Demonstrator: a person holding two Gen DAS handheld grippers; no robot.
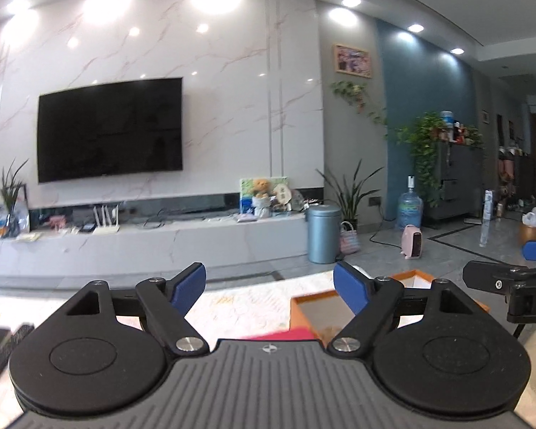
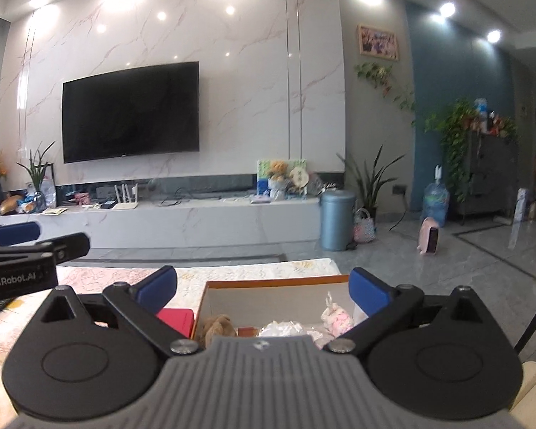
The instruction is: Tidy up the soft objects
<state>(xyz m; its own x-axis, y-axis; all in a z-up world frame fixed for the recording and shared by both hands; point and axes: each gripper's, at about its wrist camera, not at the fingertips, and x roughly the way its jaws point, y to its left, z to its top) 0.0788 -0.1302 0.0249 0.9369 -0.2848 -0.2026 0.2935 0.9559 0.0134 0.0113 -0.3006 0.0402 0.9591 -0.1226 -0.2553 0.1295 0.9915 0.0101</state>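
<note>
Left gripper (image 1: 269, 287): jaws spread wide, blue pads well apart, nothing between them; it hangs above the tabletop, pointing toward the TV wall.
Right gripper (image 2: 262, 291): jaws spread wide and holding nothing; it sits over the near edge of the box, pointing the same way.
Box (image 2: 268, 282): orange outside, white inside, open at the top, standing on the tabletop; in the left wrist view it lies ahead and to the right, partly behind the right-hand pad.
Brown plush toy (image 2: 218, 327): inside the box at its near left corner, partly hidden by the gripper body.
White crinkled bundle (image 2: 286, 329): inside the box near its middle; possibly a plastic bag, the view is too soft to be sure.
Pink-and-white soft toy (image 2: 336, 316): inside the box toward the right, just beside the right-hand pad.
Red flat item (image 2: 177, 320): on the tabletop, just left of the box, outside it.
Tabletop (image 2: 250, 271): covered by a pale patterned cloth.
Remote controls (image 1: 7, 348): dark, lying at the left edge of the tabletop in the left wrist view.
Television (image 2: 130, 111): dark screen on the marble wall beyond.
Blue bin (image 2: 336, 220): on the floor beside the TV shelf.
</note>
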